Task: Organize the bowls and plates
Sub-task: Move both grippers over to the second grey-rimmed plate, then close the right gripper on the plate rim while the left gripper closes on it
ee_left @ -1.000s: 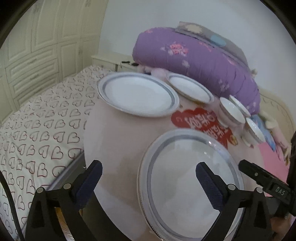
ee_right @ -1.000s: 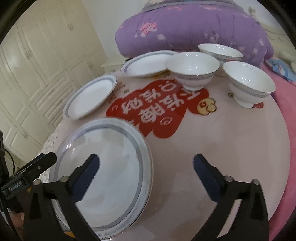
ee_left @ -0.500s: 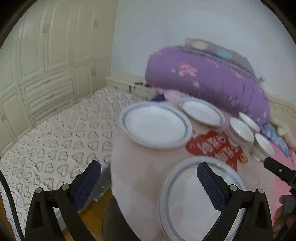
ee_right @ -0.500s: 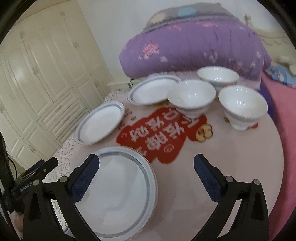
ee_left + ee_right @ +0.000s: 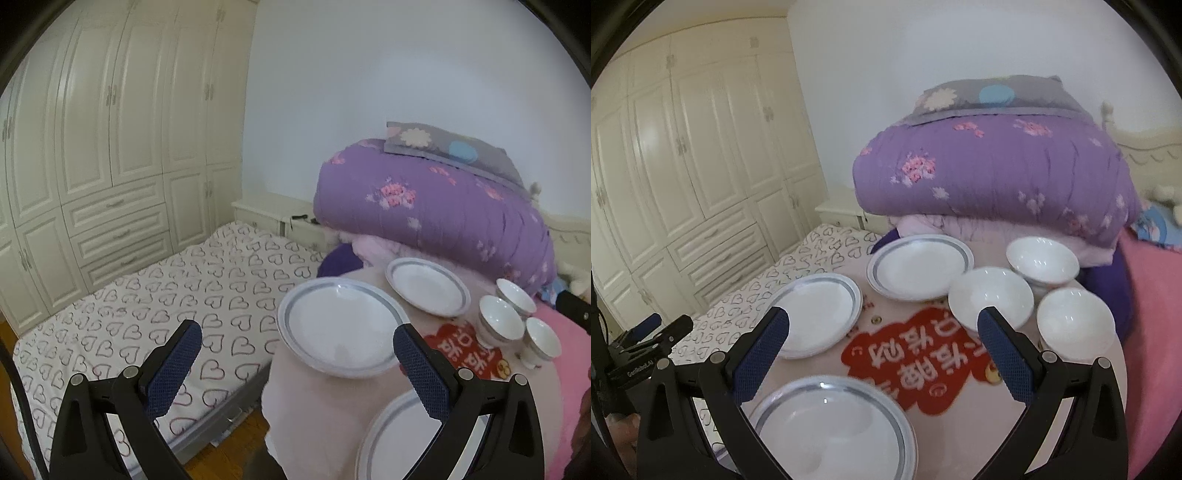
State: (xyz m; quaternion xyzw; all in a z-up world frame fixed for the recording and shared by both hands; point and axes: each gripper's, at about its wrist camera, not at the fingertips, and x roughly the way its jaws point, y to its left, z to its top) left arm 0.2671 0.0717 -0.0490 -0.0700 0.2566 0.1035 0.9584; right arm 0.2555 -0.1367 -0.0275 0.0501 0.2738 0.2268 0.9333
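Observation:
Three white plates with grey rims lie on a round pink table (image 5: pixel 1082 398): a near plate (image 5: pixel 831 428), a left plate (image 5: pixel 816 317) and a far plate (image 5: pixel 919 266). Three white bowls stand at the right: a middle bowl (image 5: pixel 990 299), a far bowl (image 5: pixel 1041 260) and a right bowl (image 5: pixel 1075 321). My right gripper (image 5: pixel 882 354) is open above the table, empty. My left gripper (image 5: pixel 295 365) is open and empty, held high at the table's left edge, with the left plate (image 5: pixel 340 326) between its fingers in view. The bowls (image 5: pixel 498 321) appear at its right.
A red sticker with characters (image 5: pixel 923 358) marks the table's middle. A folded purple quilt (image 5: pixel 993 173) rises behind the table. A heart-print mattress (image 5: pixel 166 306) lies to the left, with white wardrobes (image 5: pixel 110 147) beyond. The left gripper's body (image 5: pixel 642 350) shows at the right view's left edge.
Both grippers have risen and pulled back from the table, so plates and bowls look smaller and lower. The left gripper has also swung left over the mattress. Both stay open.

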